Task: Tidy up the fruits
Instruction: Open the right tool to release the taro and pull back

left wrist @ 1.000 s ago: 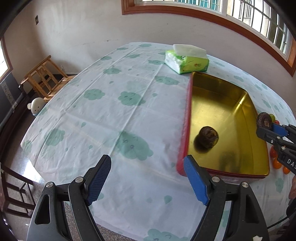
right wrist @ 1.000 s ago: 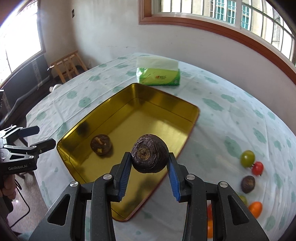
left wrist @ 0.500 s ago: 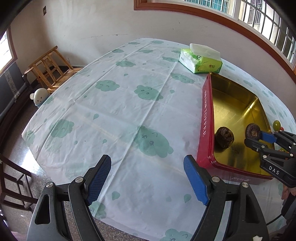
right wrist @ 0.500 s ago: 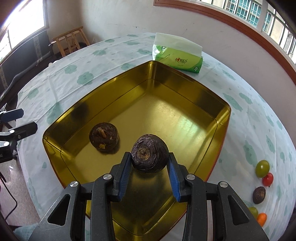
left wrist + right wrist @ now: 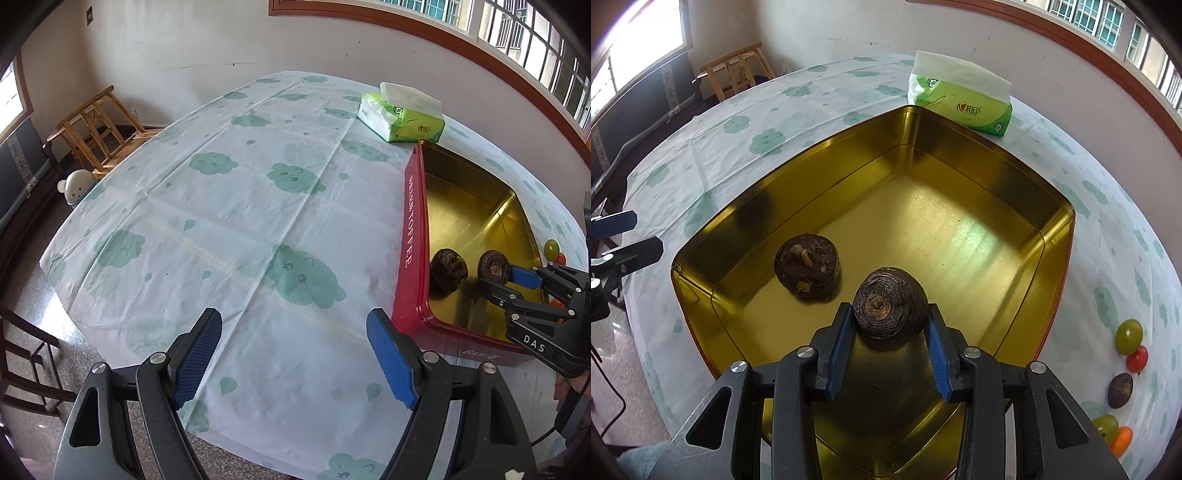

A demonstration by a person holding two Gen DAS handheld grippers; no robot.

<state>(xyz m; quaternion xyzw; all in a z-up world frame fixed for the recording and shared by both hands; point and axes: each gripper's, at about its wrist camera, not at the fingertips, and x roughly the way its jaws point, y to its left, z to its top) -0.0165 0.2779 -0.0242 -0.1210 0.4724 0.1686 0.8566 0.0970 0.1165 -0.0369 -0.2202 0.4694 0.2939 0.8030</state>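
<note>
My right gripper is shut on a dark brown water chestnut and holds it low inside the gold tin tray, next to a second water chestnut that lies on the tray floor. In the left wrist view the tray has a red outer wall, and both chestnuts show, the lying one and the held one. My left gripper is open and empty above the tablecloth, left of the tray.
Loose fruits lie on the cloth right of the tray: a green one, a red one, a brown chestnut, an orange one. A green tissue pack sits behind the tray. A wooden chair stands beyond the table.
My right gripper has carried the chestnut from above the tray's near edge down into the tray, beside the other chestnut. The left gripper has shifted left, still open.
</note>
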